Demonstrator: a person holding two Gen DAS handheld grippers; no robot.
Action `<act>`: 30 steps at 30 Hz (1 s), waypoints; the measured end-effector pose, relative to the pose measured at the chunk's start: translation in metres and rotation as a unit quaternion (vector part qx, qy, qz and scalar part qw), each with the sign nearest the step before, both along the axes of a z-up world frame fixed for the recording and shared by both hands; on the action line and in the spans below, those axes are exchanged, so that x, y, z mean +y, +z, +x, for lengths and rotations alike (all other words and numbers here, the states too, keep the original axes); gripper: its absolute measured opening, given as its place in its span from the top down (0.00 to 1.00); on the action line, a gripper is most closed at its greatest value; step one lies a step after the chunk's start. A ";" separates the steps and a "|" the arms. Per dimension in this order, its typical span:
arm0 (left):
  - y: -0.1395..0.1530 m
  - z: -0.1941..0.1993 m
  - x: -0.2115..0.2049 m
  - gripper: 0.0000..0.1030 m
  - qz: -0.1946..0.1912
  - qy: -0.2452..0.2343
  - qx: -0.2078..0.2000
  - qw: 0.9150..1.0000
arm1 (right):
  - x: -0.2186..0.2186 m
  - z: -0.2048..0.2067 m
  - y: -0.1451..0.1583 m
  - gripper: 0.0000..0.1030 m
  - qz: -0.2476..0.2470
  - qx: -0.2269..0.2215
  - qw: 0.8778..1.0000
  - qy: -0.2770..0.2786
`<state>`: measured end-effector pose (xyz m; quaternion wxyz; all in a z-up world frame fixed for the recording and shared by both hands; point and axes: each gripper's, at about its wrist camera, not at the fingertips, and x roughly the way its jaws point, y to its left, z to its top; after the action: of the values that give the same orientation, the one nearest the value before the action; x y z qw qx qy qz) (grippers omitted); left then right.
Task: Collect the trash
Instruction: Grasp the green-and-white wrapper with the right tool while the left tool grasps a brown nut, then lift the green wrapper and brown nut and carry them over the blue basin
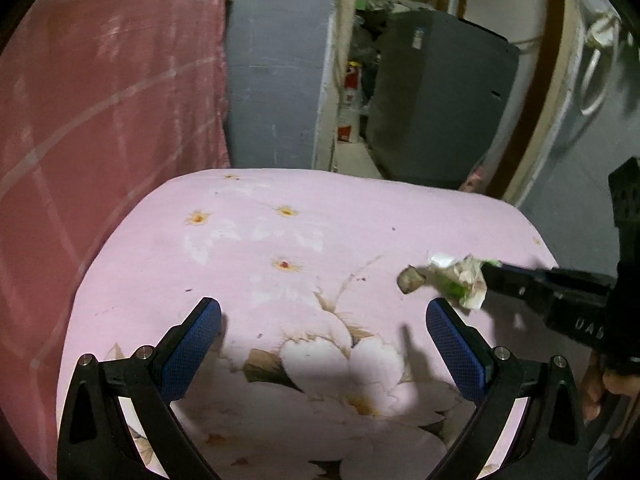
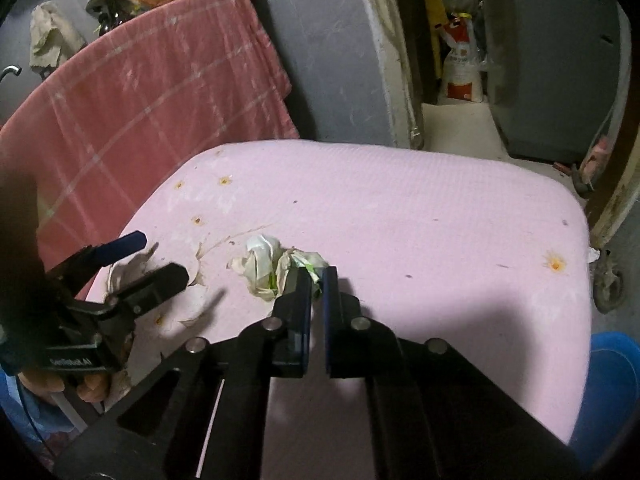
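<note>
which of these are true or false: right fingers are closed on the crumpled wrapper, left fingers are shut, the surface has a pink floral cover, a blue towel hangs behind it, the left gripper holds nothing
1. The right gripper has its fingers closed on the crumpled wrapper: true.
2. The left gripper has its fingers shut: false, they stand wide apart.
3. The surface has a pink floral cover: true.
4. A blue towel hangs behind it: false, the towel is pink-red with pale checks.
5. The left gripper holds nothing: true.
</note>
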<state>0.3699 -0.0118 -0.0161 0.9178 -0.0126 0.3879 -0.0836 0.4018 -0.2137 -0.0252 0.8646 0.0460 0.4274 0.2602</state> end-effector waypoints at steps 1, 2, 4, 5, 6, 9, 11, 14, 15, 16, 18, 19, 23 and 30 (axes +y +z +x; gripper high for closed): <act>-0.001 0.003 -0.003 0.04 0.003 -0.007 0.002 1.000 | -0.004 0.000 0.001 0.95 0.001 0.000 1.000 -0.004; -0.001 0.004 -0.005 0.05 0.005 -0.012 0.004 1.000 | -0.010 0.000 0.001 0.95 0.005 0.000 1.000 -0.012; -0.003 0.005 -0.013 0.06 0.013 -0.026 0.010 1.000 | -0.018 0.001 0.003 0.96 0.013 -0.001 1.000 -0.022; -0.003 0.007 -0.018 0.06 0.018 -0.034 0.013 0.999 | -0.022 0.001 0.004 0.96 0.016 -0.002 1.000 -0.027; -0.005 0.007 -0.021 0.07 0.022 -0.039 0.016 0.999 | -0.026 0.001 0.004 0.96 0.018 -0.002 0.999 -0.030; -0.007 0.015 -0.035 0.21 0.037 -0.060 0.029 0.997 | -0.035 0.001 0.005 0.96 0.026 -0.001 0.999 -0.037; -0.010 0.020 -0.045 0.28 0.051 -0.073 0.037 0.995 | -0.040 0.001 0.005 0.96 0.033 0.001 0.999 -0.040; -0.016 0.028 -0.058 0.44 0.069 -0.083 0.055 0.993 | -0.044 0.000 0.005 0.96 0.040 0.001 0.998 -0.043; -0.018 0.029 -0.060 0.46 0.071 -0.083 0.058 0.992 | -0.045 0.000 0.006 0.96 0.041 0.001 0.998 -0.044; -0.018 0.031 -0.061 0.47 0.071 -0.081 0.058 0.992 | -0.045 0.000 0.005 0.96 0.043 0.000 0.998 -0.044; -0.020 0.029 -0.061 0.56 0.068 -0.081 0.059 0.993 | -0.047 0.000 0.006 0.96 0.045 0.000 0.998 -0.045; -0.020 0.030 -0.061 0.59 0.065 -0.081 0.061 0.993 | -0.046 -0.001 0.005 0.96 0.045 -0.001 0.998 -0.046; -0.017 0.030 -0.064 0.77 0.062 -0.086 0.063 0.992 | -0.049 -0.002 0.006 0.96 0.050 -0.003 0.998 -0.049; -0.016 0.025 -0.068 0.84 0.055 -0.092 0.058 0.993 | -0.054 -0.009 0.011 0.96 0.053 -0.022 0.997 -0.060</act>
<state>0.3950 -0.0795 -0.0322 0.8815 0.0693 0.4439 -0.1455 0.3932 -0.2672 -0.0144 0.8842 0.1116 0.3903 0.2311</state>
